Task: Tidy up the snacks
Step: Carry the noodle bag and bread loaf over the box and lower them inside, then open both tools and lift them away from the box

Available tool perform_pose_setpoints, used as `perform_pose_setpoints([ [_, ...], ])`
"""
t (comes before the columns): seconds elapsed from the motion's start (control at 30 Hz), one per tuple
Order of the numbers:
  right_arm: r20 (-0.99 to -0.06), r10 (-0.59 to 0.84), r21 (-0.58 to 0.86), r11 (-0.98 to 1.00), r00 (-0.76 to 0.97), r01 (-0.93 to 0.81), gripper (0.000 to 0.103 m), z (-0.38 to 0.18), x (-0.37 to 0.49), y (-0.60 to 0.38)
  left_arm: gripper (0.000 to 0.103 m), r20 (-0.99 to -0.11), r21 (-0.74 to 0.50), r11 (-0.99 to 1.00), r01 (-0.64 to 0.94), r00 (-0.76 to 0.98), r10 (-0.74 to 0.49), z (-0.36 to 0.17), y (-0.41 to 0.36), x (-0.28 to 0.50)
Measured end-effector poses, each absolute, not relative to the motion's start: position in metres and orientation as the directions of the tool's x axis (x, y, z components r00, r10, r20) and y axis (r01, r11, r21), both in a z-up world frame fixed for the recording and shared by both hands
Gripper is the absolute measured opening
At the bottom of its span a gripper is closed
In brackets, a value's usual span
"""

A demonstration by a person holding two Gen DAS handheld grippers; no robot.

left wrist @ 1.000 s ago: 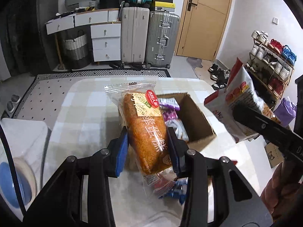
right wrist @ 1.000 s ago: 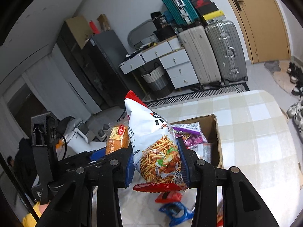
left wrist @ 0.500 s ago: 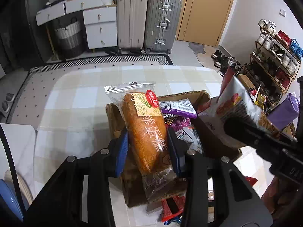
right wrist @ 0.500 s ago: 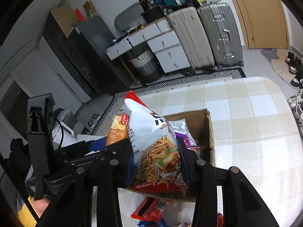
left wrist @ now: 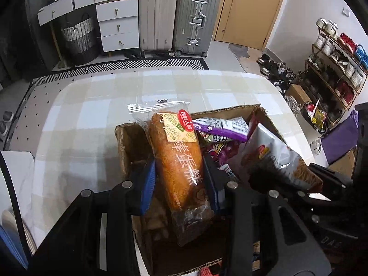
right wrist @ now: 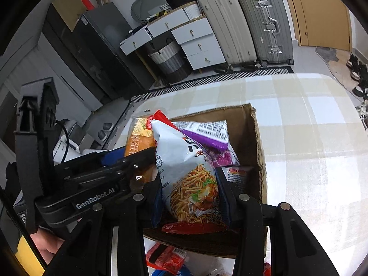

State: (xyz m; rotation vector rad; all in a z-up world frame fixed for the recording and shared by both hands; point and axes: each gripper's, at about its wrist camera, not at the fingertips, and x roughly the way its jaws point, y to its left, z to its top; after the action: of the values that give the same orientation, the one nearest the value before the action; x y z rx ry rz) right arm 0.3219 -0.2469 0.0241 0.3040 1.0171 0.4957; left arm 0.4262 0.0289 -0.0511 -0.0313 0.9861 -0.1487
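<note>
My left gripper (left wrist: 179,184) is shut on a long orange cake in a clear wrapper (left wrist: 177,158), held over the left side of an open cardboard box (left wrist: 124,147). My right gripper (right wrist: 191,197) is shut on a white noodle-snack bag (right wrist: 188,172), held inside the same cardboard box (right wrist: 257,142). A purple packet (right wrist: 207,135) and other snacks lie in the box behind the bag. In the right wrist view the left gripper (right wrist: 138,161) and its cake (right wrist: 138,140) show at the left. In the left wrist view the noodle-snack bag (left wrist: 271,156) is at the right.
The box stands on a table with a checked cloth (right wrist: 310,126). Loose red and blue packets (right wrist: 165,257) lie on the table before the box. Suitcases (left wrist: 177,13), white drawers (left wrist: 115,23), a shoe rack (left wrist: 335,57) and a door stand around the room.
Both grippers have come down and forward with their snacks, from above the table to over and into the box. The cake and the noodle bag now sit side by side at the box opening.
</note>
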Motion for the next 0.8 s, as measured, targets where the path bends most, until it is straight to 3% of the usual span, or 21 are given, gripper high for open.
perform_pose_setpoints([
  [0.33, -0.744, 0.515, 0.453, 0.857, 0.425, -0.247, 0.041, 0.023, 0.321, -0.247, 0.038, -0.835, -0.088, 0.987, 0.131, 0.531, -0.145, -0.055, 0.026, 0.414],
  [0.5, -0.744, 0.504, 0.422, 0.863, 0.439, -0.277, 0.041, 0.030, 0.314, -0.241, 0.046, -0.832, -0.057, 0.984, 0.167, 0.538, -0.139, -0.052, 0.024, 0.412],
  [0.57, -0.741, 0.501, 0.417, 0.865, 0.446, -0.280, 0.041, 0.032, 0.313, -0.240, 0.057, -0.829, -0.044, 0.984, 0.171, 0.543, -0.131, -0.048, 0.024, 0.409],
  [0.8, -0.723, 0.508, 0.423, 0.862, 0.468, -0.281, 0.041, 0.047, 0.305, -0.243, 0.064, -0.816, -0.064, 0.986, 0.156, 0.560, -0.141, -0.031, 0.030, 0.396],
])
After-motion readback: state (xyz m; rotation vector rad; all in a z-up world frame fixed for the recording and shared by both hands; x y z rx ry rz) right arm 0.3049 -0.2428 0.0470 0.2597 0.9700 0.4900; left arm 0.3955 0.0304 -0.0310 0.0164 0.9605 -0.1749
